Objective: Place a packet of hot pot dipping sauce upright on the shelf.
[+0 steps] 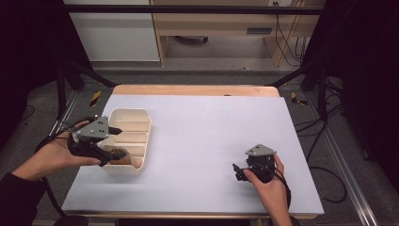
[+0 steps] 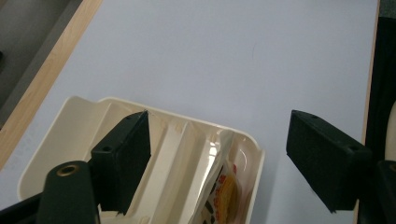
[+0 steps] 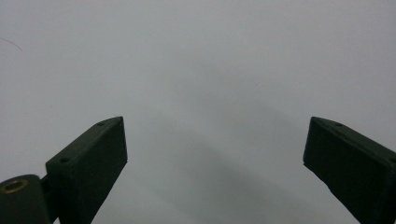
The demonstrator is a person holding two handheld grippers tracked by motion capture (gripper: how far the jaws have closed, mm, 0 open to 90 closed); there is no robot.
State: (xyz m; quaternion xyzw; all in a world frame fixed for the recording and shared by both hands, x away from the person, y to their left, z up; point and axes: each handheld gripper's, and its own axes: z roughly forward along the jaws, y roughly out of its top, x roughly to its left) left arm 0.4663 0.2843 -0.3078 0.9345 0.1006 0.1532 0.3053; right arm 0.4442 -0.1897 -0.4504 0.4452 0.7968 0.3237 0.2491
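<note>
Right at the lens, the left gripper (image 2: 218, 163) has its black jaws spread wide with nothing between them, poised just over the snack packet (image 2: 223, 191). That packet sits in the end slot of the cream divided tray (image 1: 141, 123), the slot nearest the person, leaning against a divider, which looks like a drop-off made so it stands filed upright. The tray rests at the left edge of the pale table (image 1: 211, 136). Farther out, the right gripper (image 1: 240, 173) waits low over bare table, jaws wide apart and empty, well clear of the tray.
</note>
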